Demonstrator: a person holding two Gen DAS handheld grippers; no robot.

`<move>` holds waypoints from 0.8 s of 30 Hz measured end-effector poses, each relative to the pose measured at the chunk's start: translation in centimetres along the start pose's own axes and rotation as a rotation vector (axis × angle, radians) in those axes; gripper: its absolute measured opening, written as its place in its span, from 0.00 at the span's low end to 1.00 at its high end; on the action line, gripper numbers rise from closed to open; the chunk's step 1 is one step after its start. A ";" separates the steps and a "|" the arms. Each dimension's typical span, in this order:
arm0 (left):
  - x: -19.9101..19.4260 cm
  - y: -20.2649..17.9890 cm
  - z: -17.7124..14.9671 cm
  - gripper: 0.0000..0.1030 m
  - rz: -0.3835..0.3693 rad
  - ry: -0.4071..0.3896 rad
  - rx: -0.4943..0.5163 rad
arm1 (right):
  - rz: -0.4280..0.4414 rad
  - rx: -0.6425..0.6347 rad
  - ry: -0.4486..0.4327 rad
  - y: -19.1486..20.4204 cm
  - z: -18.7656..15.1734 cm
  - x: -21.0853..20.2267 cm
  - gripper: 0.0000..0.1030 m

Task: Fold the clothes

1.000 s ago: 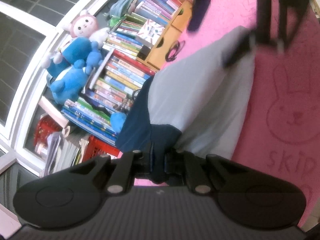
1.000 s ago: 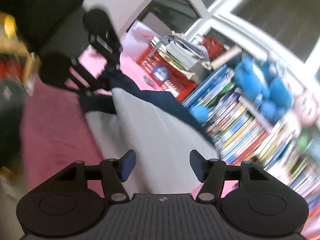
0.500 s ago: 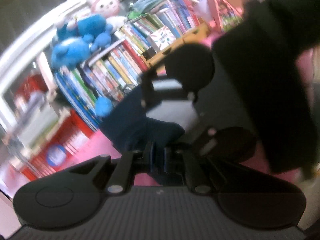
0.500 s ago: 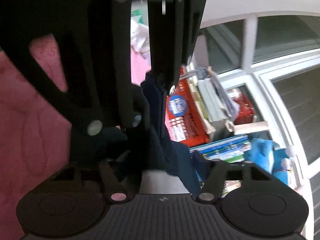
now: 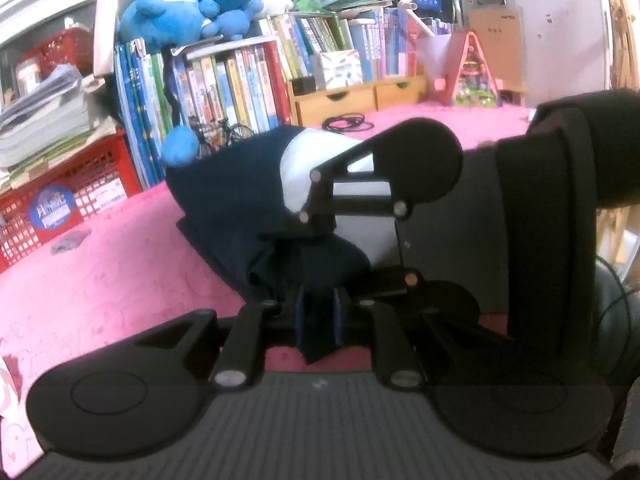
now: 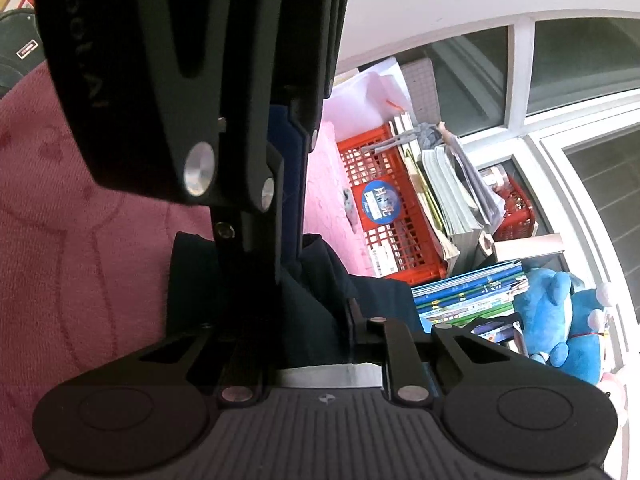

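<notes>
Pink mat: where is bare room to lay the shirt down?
Bare mat lies between the shirt and the red crate. The far edge is crowded: books, drawers, a cable.

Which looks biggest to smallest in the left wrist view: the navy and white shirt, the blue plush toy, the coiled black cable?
1. navy and white shirt, though nearness inflates it
2. blue plush toy
3. coiled black cable

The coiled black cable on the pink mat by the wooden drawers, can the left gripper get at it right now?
Probably not. The left gripper has its jaws shut on the navy and grey garment, and the right gripper crowds the way to the coiled black cable.
</notes>
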State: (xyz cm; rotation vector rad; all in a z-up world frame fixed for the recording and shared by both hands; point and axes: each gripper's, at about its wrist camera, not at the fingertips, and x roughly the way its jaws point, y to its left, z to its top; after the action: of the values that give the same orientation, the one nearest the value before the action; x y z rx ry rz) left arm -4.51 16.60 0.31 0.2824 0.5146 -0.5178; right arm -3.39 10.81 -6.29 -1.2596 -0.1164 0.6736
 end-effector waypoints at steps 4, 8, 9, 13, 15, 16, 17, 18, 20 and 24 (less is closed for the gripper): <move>-0.1 0.2 -0.3 0.15 -0.013 0.010 -0.026 | 0.003 0.000 0.004 0.1 0.0 0.0 0.19; 0.2 0.2 -0.5 0.15 -0.026 0.019 -0.043 | 0.007 -0.002 0.004 0.1 0.0 0.0 0.19; 0.1 0.4 -0.6 0.15 -0.036 0.017 -0.056 | 0.007 -0.002 0.005 0.1 0.0 0.0 0.18; -0.7 1.4 -1.0 0.15 -0.102 0.000 -0.147 | 0.007 -0.004 0.006 0.0 0.0 0.1 0.18; -1.1 2.0 -1.3 0.15 -0.136 -0.009 -0.193 | 0.005 -0.002 0.007 0.0 0.0 0.1 0.18; -1.3 2.2 -1.4 0.14 -0.152 -0.013 -0.215 | 0.003 -0.001 0.007 0.0 0.0 0.1 0.18; -1.5 2.5 -1.5 0.13 -0.169 -0.017 -0.238 | 0.002 0.001 0.006 0.0 0.0 0.1 0.18; -1.8 3.1 -1.6 0.13 -0.211 -0.036 -0.288 | 0.000 0.002 0.005 -0.1 0.0 0.2 0.18; -2.5 4.9 -2.1 0.18 -0.346 -0.105 -0.442 | -0.004 0.002 0.003 -0.1 -0.1 0.2 0.18; -2.3 9.0 -2.8 0.38 -0.505 -0.232 -0.717 | -0.009 0.000 -0.002 -0.1 -0.1 0.1 0.18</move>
State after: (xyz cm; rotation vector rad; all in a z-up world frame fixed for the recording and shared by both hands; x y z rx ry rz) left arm -2.49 26.10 0.38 -0.6036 0.5126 -0.8038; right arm -3.20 10.78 -6.25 -1.2583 -0.1232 0.6673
